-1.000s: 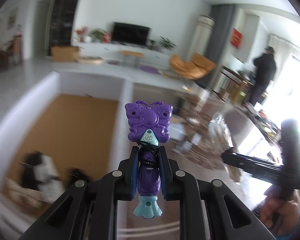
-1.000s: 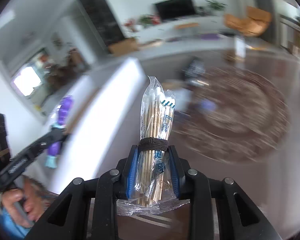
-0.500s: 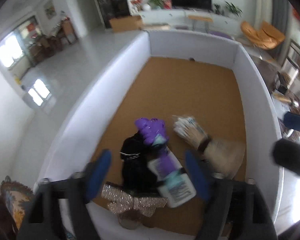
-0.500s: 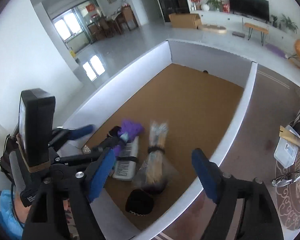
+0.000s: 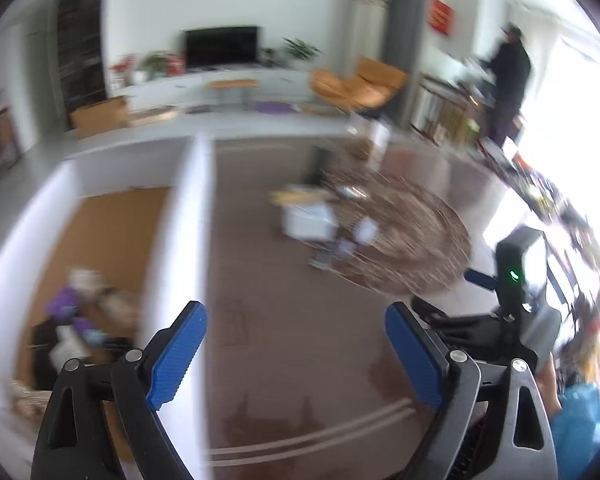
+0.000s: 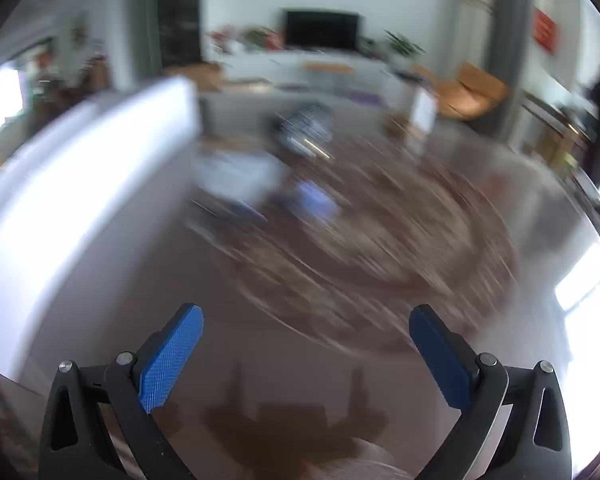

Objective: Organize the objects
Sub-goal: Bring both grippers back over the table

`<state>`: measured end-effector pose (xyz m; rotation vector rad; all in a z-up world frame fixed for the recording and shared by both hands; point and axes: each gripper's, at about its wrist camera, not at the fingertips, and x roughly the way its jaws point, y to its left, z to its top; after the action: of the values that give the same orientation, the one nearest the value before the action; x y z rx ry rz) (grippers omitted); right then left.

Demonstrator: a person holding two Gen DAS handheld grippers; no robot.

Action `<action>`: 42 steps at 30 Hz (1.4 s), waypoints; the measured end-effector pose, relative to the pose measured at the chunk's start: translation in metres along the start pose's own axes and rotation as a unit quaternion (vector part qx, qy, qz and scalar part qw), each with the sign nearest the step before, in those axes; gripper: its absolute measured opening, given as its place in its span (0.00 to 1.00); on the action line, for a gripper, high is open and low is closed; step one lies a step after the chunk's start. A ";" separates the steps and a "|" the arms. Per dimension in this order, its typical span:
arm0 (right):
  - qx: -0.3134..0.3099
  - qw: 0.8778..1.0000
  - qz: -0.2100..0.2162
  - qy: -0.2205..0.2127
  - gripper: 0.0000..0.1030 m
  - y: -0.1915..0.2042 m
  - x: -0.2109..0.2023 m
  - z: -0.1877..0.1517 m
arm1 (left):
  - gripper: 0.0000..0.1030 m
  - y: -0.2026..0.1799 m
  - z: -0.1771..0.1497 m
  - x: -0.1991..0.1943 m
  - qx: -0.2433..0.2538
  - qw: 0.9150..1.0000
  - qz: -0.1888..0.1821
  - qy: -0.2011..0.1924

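Observation:
My left gripper (image 5: 296, 356) hangs over the brown floor, its jaws opening wide with nothing between the blue pads (image 5: 176, 352). Left of it stands the white-walled box (image 5: 188, 220) with a cork bottom. Inside lie the purple butterfly toy (image 5: 66, 304), a white bottle (image 5: 66, 350), a black item and the pale cotton swab bundle (image 5: 112, 300), all blurred. My right gripper (image 6: 306, 360) is also empty, its jaws opening, over the floor right of the box wall (image 6: 80, 184). Its body (image 5: 508, 280) shows at the right of the left wrist view.
A round patterned rug (image 5: 400, 232) lies ahead with a white container (image 5: 308, 220) and small loose items at its edge. A person in dark clothes (image 5: 508, 80) stands by a counter far right. An orange chair (image 5: 360, 84) and TV unit sit at the back.
A second ago I held the purple toy on the left and the swab bundle on the right. Both were let go into the box, and both grippers have swung right over the floor.

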<state>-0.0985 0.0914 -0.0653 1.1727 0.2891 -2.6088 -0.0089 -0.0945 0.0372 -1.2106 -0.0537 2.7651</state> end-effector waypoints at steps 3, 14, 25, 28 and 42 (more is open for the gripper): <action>0.038 0.999 -0.020 0.023 1.00 -0.031 0.011 -0.022 | 0.88 -0.033 -0.011 0.044 0.015 0.999 -0.004 0.041; 0.021 0.999 -0.030 0.039 1.00 -0.025 0.025 -0.021 | 0.88 -0.029 -0.030 0.142 0.001 0.993 0.069 0.091; 0.053 0.997 -0.005 0.051 1.00 -0.037 0.028 -0.024 | 1.00 -0.004 -0.009 0.167 -0.033 0.994 0.082 0.067; 0.053 0.997 -0.005 0.051 1.00 -0.037 0.028 -0.024 | 1.00 0.000 -0.001 0.174 -0.042 0.993 0.090 0.061; 0.053 0.997 -0.005 0.051 1.00 -0.037 0.027 -0.024 | 1.00 -0.001 0.001 0.178 -0.048 0.993 0.093 0.060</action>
<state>-0.1114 0.1286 -0.0987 1.3465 0.1792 -2.6054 -0.1294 -0.0715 -0.0917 -1.4764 -0.0663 2.8680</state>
